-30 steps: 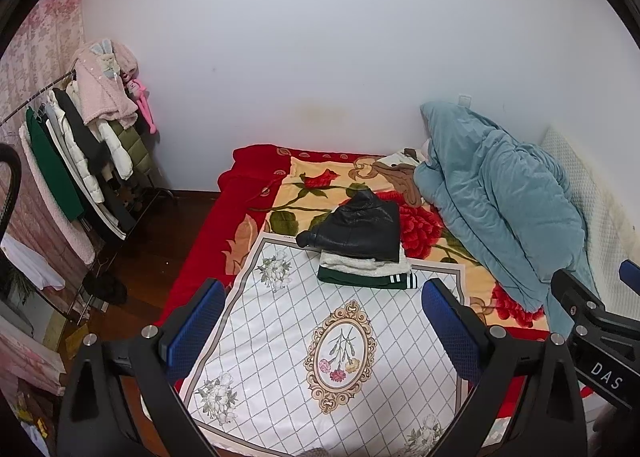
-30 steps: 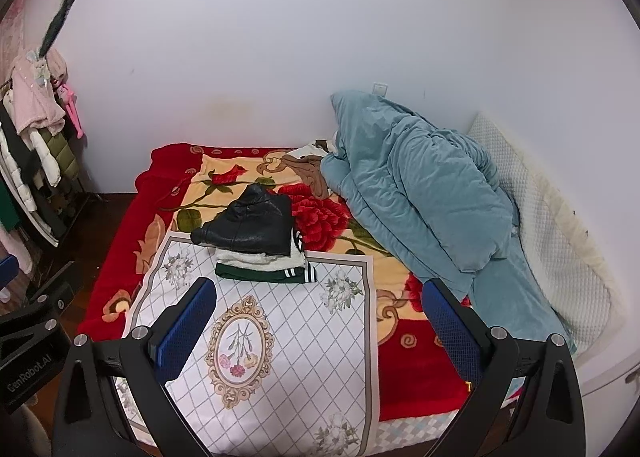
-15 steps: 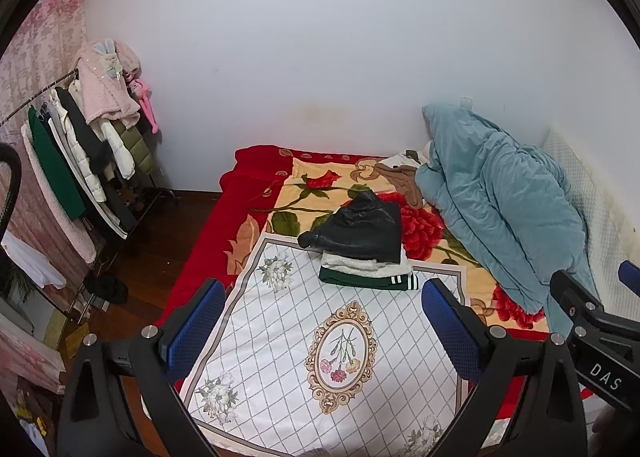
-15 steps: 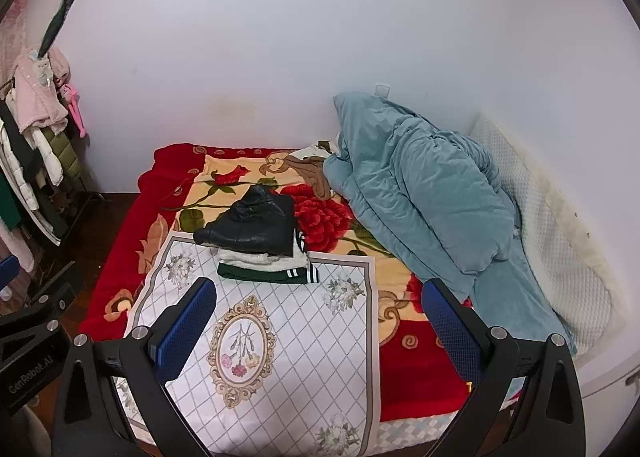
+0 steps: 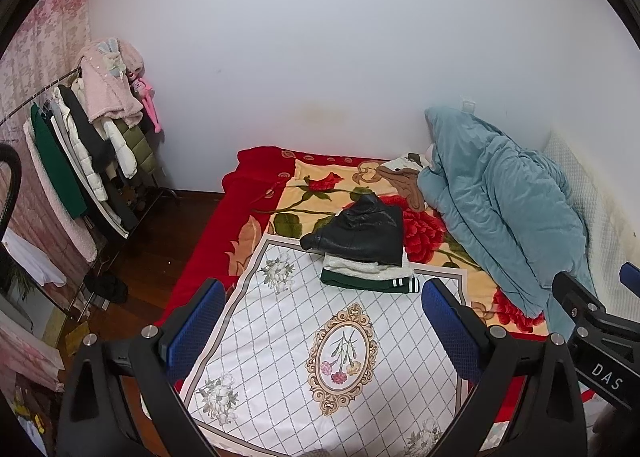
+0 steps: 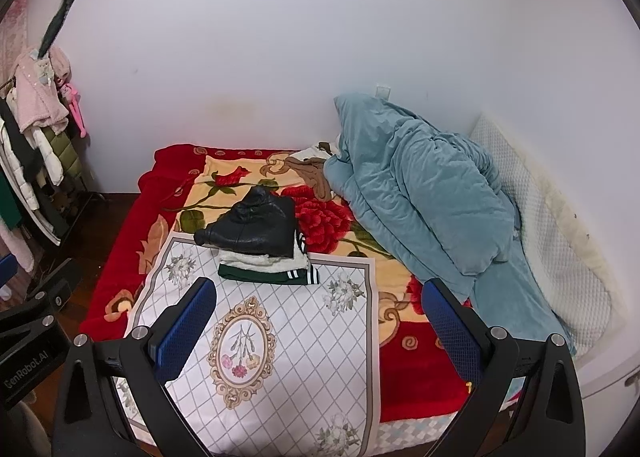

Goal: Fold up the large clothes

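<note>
Wrist views: both grippers (image 5: 323, 323) (image 6: 318, 323) spread wide, empty

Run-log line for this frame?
left tongs: open, empty | right tongs: open, empty | folded stack on bed | both above mat

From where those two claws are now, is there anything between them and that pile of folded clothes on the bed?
Nothing visible. Both the left gripper and the right gripper are open and empty, and only the flat white patterned mat lies between them and the stack of folded clothes. The blue quilt sits off to the side.
</note>
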